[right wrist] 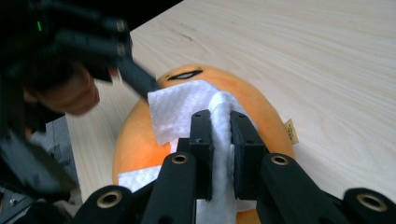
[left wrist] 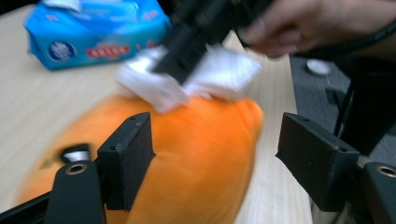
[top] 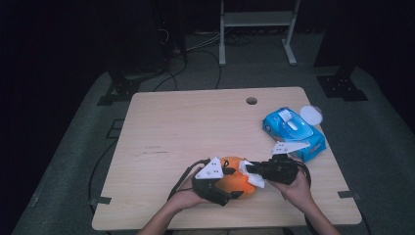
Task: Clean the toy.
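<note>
We see an orange plush toy [top: 238,182] lying on the wooden worktop [top: 195,127], near its front edge and a little right of the middle. Our left claw [left wrist: 212,154] is released: its jaws stand wide apart, one pad resting against the toy's flank, the other clear of it over bare wood, so the toy sits partly between them without being clamped. In the high view the left claw [top: 214,180] lies at the toy's left side, in our left hand [top: 188,198].

Our right claw [right wrist: 220,140] is clenched on a white wipe [right wrist: 187,109], the cloth pinched between the two pads and spread across the top of the toy, touching it, just beside a dark embroidered mark. In the high view the right claw [top: 254,170] comes in from the toy's right, held by our right hand [top: 296,188].

A blue pack of wipes [top: 293,132] lies toward the right rear, well apart from the toy, close to the worktop's right edge, with a round white lid [top: 311,115] just behind it. The left half and the far middle of the worktop are bare wood, with a small round hole [top: 251,101] near the rear edge. Only a narrow strip of wood separates the toy from the front edge.
</note>
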Demonstrator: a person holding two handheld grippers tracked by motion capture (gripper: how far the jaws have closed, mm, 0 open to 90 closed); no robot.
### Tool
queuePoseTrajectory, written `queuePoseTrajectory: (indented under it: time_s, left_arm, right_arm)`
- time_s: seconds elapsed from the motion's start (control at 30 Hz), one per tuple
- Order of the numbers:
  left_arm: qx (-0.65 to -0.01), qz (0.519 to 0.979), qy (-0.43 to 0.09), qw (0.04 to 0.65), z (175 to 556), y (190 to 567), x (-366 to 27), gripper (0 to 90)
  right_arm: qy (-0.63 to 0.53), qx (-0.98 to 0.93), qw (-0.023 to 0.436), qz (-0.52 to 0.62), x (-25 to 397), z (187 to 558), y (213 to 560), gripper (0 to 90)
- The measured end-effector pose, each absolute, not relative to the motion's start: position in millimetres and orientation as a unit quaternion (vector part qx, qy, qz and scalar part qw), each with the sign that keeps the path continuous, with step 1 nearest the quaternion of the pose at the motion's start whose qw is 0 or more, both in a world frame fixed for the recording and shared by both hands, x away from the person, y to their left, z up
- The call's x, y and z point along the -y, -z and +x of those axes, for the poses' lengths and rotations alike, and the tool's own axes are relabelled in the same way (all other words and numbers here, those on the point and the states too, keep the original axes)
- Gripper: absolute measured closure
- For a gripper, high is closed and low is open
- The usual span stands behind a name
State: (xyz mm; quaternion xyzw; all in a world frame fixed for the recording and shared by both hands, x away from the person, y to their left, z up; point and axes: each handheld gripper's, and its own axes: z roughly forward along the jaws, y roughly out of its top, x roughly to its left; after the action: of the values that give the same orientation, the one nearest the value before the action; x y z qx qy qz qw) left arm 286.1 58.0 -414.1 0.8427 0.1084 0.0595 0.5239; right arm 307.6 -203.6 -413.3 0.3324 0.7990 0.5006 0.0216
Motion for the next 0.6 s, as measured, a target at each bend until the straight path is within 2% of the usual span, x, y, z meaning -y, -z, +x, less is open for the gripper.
queuePoseTrajectory:
  time_s: [0.13,0.23,0.33,0.47,0.6]
  left_arm:
    - [-0.136,0.827,-0.093,0.537,292,411,-64,22.4]
    - [-0.158,0.836,-0.101,0.515,297,419,-64,22.3]
    - [-0.152,0.847,-0.09,0.502,297,426,-63,23.7]
    - [-0.122,0.853,-0.09,0.499,293,417,-61,23.1]
    - [-0.091,0.852,-0.077,0.51,297,408,-51,13.3]
  right_arm:
    - [-0.493,-0.807,0.01,0.326,204,304,416,79.9]
    - [-0.484,-0.818,0.009,0.311,199,298,416,79.9]
    - [-0.478,-0.826,0.009,0.298,196,294,415,79.9]
    - [-0.476,-0.829,-0.004,0.295,199,291,418,79.8]
    - [-0.477,-0.83,-0.016,0.289,205,285,420,79.7]
